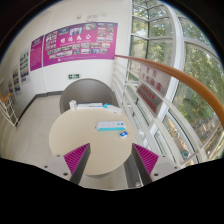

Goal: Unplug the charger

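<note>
Gripper [110, 160] open, pink pads [76, 155] spread w/ nothing btwn them, hovering over near edge of round table [85, 135]. Small white-and-blue item, prob. the charger [112, 127], lies toward table's right edge, just ahead of fingers. Grey chair [82, 97] beyond table.

A: How many benches does the view take in?
B: One round bench [80, 135], pale-topped, just ahead of the fingers.
A: And what can be counted on it?
B: One flat white and blue item [112, 127]; what it is cannot be told. Nothing else there is clear enough to count.
A: The hand-held gripper?
B: One hand-held gripper [110, 158], with two fingers and two magenta pads [76, 155], one on each finger.
A: On the far wall?
B: One large pink poster board [80, 44] and one narrower pink panel [36, 53] beside it
</note>
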A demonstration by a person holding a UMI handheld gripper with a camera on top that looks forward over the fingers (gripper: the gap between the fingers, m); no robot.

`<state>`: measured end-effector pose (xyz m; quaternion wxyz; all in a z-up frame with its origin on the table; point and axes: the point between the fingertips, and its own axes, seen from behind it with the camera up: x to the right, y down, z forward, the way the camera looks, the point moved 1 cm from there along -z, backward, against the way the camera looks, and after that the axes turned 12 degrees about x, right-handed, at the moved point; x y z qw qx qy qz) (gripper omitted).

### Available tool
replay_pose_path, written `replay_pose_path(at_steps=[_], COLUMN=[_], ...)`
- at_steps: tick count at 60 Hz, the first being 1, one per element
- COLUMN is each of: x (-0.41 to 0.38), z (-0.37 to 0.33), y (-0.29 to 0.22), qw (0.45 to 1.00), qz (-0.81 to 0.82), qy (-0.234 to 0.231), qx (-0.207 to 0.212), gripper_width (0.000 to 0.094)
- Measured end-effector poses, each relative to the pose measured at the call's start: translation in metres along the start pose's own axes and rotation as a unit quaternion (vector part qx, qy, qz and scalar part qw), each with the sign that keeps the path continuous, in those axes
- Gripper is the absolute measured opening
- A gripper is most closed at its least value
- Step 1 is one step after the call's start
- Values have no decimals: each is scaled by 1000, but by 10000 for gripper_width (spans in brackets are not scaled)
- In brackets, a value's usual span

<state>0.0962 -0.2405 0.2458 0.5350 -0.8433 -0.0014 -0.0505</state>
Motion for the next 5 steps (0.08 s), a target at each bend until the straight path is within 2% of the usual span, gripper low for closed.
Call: replay_pose_path(at_steps=[5], x=[-4], z=[-9], y=[0], qw=[1000], qz=[2], qy=[1], qx=[1], gripper_width=[856])
